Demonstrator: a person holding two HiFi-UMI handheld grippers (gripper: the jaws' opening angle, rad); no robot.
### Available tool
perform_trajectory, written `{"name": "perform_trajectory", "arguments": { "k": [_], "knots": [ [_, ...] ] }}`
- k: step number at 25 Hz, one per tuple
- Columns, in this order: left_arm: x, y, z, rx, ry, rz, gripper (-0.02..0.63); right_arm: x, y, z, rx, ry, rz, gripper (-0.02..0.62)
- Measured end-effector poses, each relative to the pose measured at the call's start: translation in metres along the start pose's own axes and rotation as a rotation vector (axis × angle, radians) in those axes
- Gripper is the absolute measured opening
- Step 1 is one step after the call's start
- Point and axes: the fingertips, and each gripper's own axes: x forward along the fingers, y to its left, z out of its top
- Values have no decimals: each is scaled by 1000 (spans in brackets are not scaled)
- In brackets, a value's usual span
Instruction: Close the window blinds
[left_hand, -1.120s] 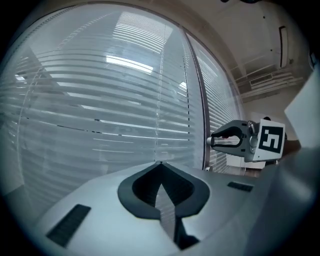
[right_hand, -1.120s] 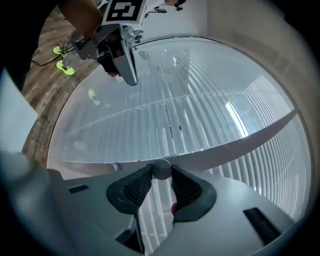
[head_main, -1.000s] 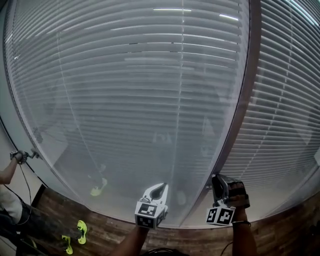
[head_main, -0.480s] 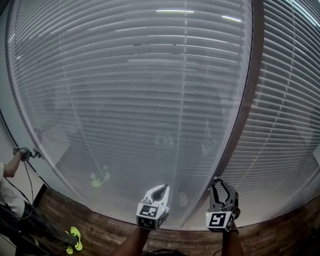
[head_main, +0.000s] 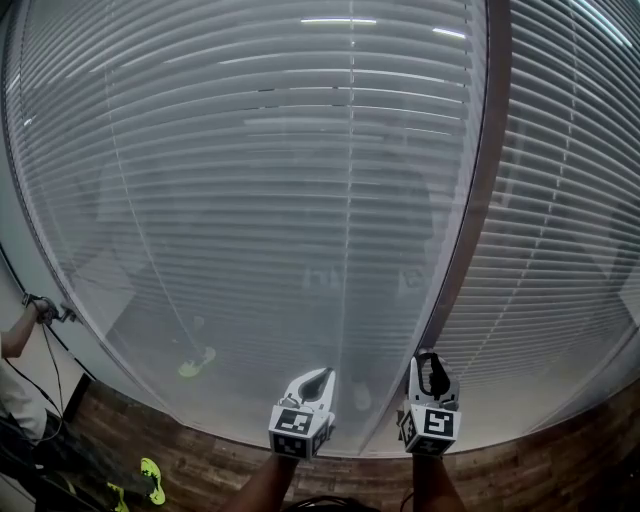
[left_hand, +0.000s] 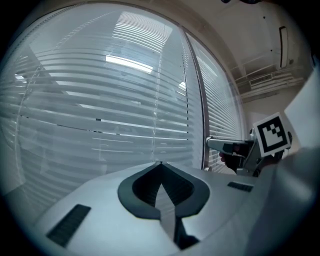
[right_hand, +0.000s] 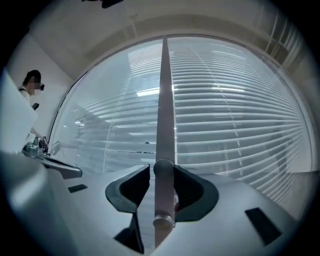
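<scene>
Grey blinds (head_main: 250, 200) in brown frame (head_main: 470, 220); left hand-held gripper (head_main: 322, 372) clenched, right hand-held gripper (head_main: 430, 360) just opening around wand (right_hand: 163, 200).

A dark wood-plank floor (head_main: 560, 472) is seen along the bottom of the head view. At its left, two yellow-green shoes (head_main: 152, 472) are set on it.

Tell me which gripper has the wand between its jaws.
The right gripper: the wand stands between its jaws, which have just been opening. The left gripper has shut, empty jaws.
</scene>
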Motion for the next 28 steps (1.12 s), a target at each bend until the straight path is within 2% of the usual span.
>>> {"name": "perform_trajectory", "arguments": {
  "k": [1,8,10,12,15,17,21,25,28],
  "knots": [
    [0,0,0,1,0,-1,0,0,-1,0,9,1,5,132],
    [-5,2,6,-8,-8,22,0,0,-3,1,-2,28,24,127],
    [-5,2,0,-1,0,9,0,0,-2,1,-44,34,18,127],
    [-5,2,-3,0,4,6,0,1,0,1,-183,38,5,127],
    [-7,2,-5,0,11,7,0,1,5,1,-469,70,-5,126],
    [-8,2,-4,-1,11,5,0,-1,8,0,-622,102,4,126],
    [-10,1,2,-8,-5,-3,0,0,11,0,-910,99,48,126],
    [-10,-2,4,1,-3,-8,0,-1,12,-5,-1166,121,66,126],
    [-11,-3,8,2,-3,-4,0,-2,12,-6,-1320,147,67,126]
  ]
}}
